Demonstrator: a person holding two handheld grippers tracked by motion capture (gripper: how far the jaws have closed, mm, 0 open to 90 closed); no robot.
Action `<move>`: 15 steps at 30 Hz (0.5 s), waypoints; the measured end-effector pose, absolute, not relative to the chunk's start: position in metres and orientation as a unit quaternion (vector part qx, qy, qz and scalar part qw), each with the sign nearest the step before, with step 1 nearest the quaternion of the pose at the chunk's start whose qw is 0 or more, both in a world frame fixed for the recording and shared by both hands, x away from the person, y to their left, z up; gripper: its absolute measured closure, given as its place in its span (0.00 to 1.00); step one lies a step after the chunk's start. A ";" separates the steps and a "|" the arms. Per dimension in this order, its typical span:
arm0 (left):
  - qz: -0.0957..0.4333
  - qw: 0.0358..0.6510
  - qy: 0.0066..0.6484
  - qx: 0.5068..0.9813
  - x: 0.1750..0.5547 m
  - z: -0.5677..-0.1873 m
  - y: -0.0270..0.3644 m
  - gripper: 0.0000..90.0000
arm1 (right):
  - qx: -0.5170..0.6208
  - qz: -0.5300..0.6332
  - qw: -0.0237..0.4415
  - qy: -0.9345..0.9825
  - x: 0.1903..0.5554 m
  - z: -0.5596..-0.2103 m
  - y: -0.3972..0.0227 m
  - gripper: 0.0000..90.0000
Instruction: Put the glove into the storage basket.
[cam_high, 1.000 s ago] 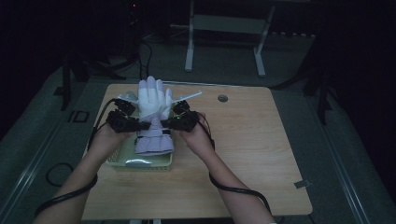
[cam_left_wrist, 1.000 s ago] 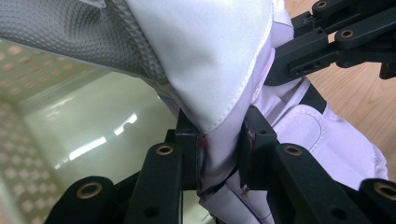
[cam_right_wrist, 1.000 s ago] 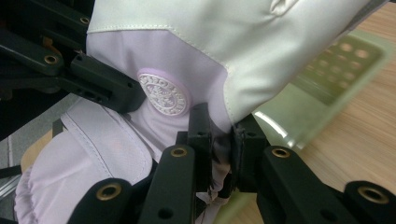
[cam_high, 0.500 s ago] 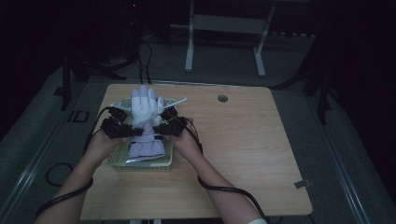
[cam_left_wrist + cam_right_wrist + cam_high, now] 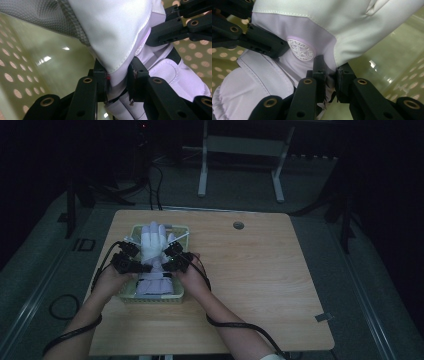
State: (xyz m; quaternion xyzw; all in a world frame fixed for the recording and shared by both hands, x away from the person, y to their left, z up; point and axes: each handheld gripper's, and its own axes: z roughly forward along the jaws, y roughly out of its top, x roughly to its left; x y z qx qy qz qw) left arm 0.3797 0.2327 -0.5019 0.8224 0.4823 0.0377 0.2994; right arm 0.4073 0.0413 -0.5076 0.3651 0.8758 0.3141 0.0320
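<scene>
Dim floor and dark stands surround a pale wooden table (image 5: pixel 260 285), and near its left side sits a yellow-green perforated basket (image 5: pixel 131 295). Over that basket lies a white glove (image 5: pixel 151 242), fingers pointing away from the person, its cuff end down inside the basket.

Each side of the glove is pinched: the left gripper (image 5: pixel 134 265) is clenched on a fold of the glove's edge, and the right gripper (image 5: pixel 172 261) is clamped on the opposite edge.

Risks, as I judge them: both holds take only a thin seam of slippery fabric (little margin there), so a tug from one hand could pull the cloth out of the other jaws. If the hands lower unevenly, the glove's fingers may drape over the basket's far rim instead of settling inside. The jaws also sit close to the basket wall and could snag a hole.

From the high view, the glove's whole outline and its place over the basket are plain, yet the bite itself is too small to judge. Looking along the left gripper (image 5: pixel 117 82) reveals the stitched hem squeezed between the pads and grey mesh fabric above; the right gripper (image 5: pixel 329 80) view adds a round embossed emblem (image 5: pixel 300 50) and the cuff strap.
</scene>
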 end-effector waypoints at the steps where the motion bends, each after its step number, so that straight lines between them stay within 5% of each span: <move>1: 0.035 0.298 0.486 0.821 0.380 -0.503 0.233 0.81 | 0.365 0.314 0.032 0.876 0.407 -0.508 0.041 0.89; 6: 0.021 0.283 0.494 0.822 0.383 -0.506 0.233 0.80 | 0.366 0.299 0.032 0.881 0.406 -0.508 0.046 0.89; 15: 0.041 0.237 0.508 0.827 0.386 -0.513 0.228 0.58 | 0.382 0.302 0.028 0.873 0.408 -0.510 0.044 0.73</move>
